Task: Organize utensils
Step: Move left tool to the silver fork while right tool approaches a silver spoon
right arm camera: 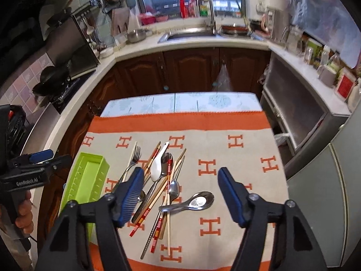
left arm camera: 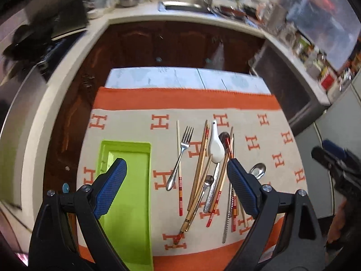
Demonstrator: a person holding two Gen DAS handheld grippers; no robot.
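Kitchen counters are ringing an orange-bordered cloth (right arm camera: 225, 158) where the utensils (left arm camera: 209, 171) are lying piled beside the empty green tray (left arm camera: 133, 194); nothing is sorted yet. Both the left gripper (left arm camera: 176, 169) and right gripper (right arm camera: 180, 178) are gaping wide, holding nothing.

On my right wrist view I can read "GenRobot.AI" printed in pale letters on the black body of the left gripper (right arm camera: 33, 158), held at the frame's left edge. The cloth (right arm camera: 237, 164) under the utensils carries a repeated orange letter "H". Labels on the counter bottles are too blurred to read.
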